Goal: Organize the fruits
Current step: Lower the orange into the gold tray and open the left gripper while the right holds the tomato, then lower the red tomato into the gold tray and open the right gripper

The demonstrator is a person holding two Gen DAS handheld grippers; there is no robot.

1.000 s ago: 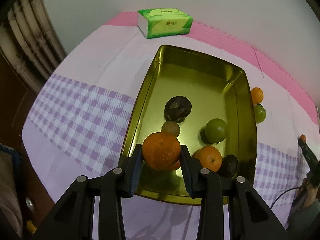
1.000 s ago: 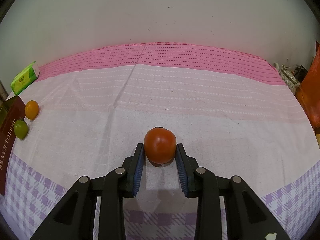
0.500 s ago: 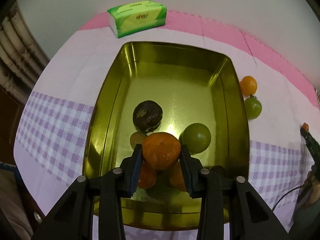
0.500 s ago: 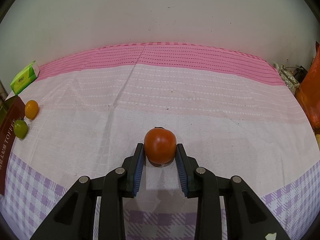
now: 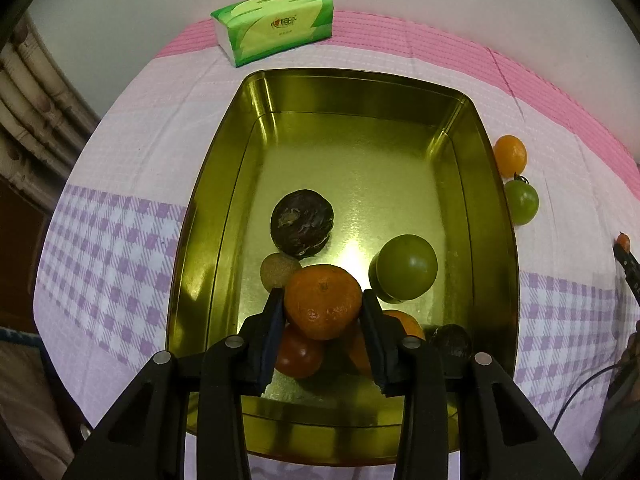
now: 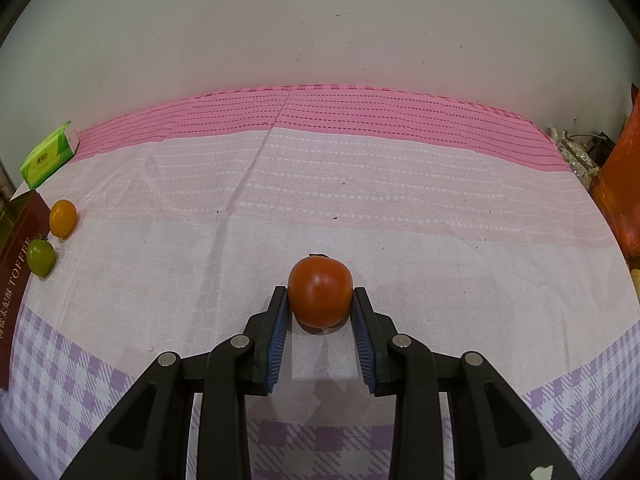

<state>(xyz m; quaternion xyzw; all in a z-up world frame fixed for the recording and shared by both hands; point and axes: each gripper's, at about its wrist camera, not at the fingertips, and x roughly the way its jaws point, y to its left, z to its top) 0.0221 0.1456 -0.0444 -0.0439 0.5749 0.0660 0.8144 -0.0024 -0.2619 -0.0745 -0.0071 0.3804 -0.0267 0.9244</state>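
Observation:
In the left wrist view my left gripper point(image 5: 323, 309) is shut on an orange mandarin point(image 5: 323, 300), held over the near half of a gold tin point(image 5: 224, 184). Inside the tin lie a dark wrinkled fruit point(image 5: 302, 223), a green fruit point(image 5: 407, 267), a small tan fruit point(image 5: 276, 270), a red tomato point(image 5: 298, 354) and more fruit half hidden under my fingers. In the right wrist view my right gripper point(image 6: 320, 309) is shut on a red tomato point(image 6: 320, 298) that rests on the cloth. A small orange fruit point(image 6: 63, 218) and a green one point(image 6: 40, 257) lie beside the tin's outer wall point(image 6: 16, 248).
A green tissue pack point(image 5: 276, 26) sits behind the tin near the wall. The checked and pink tablecloth point(image 6: 360, 184) covers the table. At the right edge stand an orange bag point(image 6: 624, 184) and some clutter. A curtain point(image 5: 36, 112) hangs at the far left.
My left gripper has carried the mandarin from the tin's near rim inward, over the fruit inside. The right gripper and its tomato have stayed where they were.

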